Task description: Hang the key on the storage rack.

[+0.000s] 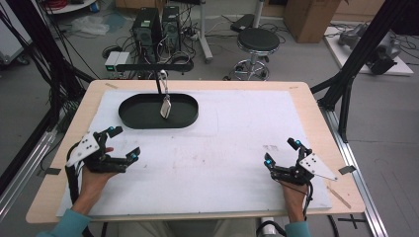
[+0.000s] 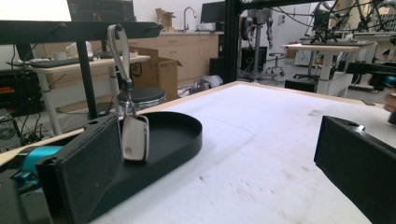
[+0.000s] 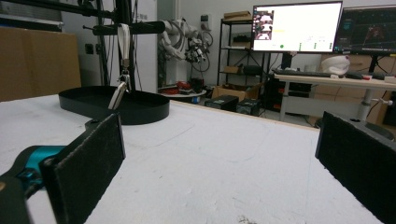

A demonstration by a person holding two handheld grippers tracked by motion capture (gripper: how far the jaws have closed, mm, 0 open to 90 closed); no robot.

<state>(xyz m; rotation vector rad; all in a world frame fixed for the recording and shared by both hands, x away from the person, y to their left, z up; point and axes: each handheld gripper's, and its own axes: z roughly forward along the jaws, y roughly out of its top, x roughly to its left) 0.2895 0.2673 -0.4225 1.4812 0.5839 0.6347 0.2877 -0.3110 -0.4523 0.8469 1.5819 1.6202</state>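
Left gripper (image 1: 122, 143), right gripper (image 1: 281, 153): jaws wide, near front edge; tray (image 1: 133, 118) far side.

Left gripper (image 2: 212, 163) with jaws set wide apart above the white mat (image 2: 261, 135), empty between them, black oval tray (image 2: 180, 135) ahead, pale key fob (image 2: 135, 138) hanging on a strap (image 2: 119, 51) from the black bar (image 2: 70, 30), over the tray
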